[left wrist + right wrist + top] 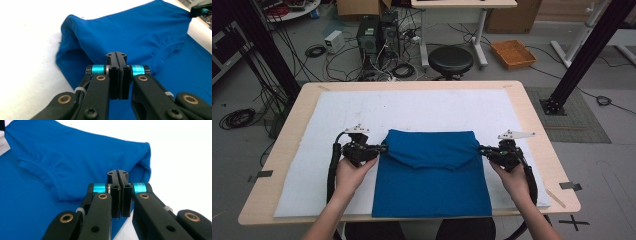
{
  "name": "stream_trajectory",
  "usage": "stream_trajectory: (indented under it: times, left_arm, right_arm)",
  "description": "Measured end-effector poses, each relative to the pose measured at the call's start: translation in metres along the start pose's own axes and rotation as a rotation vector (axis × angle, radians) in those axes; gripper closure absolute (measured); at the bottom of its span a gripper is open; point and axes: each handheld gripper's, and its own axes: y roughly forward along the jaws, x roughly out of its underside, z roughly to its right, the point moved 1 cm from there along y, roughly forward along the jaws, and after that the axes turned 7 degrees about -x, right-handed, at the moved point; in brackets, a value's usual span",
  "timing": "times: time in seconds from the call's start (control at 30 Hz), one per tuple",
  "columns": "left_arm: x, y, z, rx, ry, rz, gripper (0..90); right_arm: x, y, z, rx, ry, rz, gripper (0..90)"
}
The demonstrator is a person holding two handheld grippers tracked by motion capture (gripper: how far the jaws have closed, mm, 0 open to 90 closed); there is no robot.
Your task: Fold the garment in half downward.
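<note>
A blue shirt (pixel 432 175) lies on the white mat (pixel 412 107) covering my surface (pixel 287 145), near the front edge. Its top part is folded toward me, collar opening facing me, long axis running front to back. My left gripper (pixel 382 148) has its jaws closed on the fold's left edge; my right gripper (pixel 482 149) has its jaws closed on the right edge.

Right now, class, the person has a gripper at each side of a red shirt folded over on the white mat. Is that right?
Not quite: the shirt is blue, not red, as the high view shows. The rest stands: the left gripper and the right gripper are at its two sides, and the shirt lies folded over on the white mat.
</note>
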Motion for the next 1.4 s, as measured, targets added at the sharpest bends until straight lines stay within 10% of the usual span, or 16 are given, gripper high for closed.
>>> stream_trajectory:
  times: [0.73,1.4]
  left_arm:
    - [0.053,-0.061,0.046,0.109,0.069,-0.051,89.1]
    - [0.087,-0.065,0.061,0.113,0.113,-0.143,89.0]
  right_arm:
    - [0.044,-0.059,-0.064,-0.072,-0.117,-0.023,89.6]
    - [0.077,-0.073,-0.085,-0.072,-0.167,-0.082,89.5]
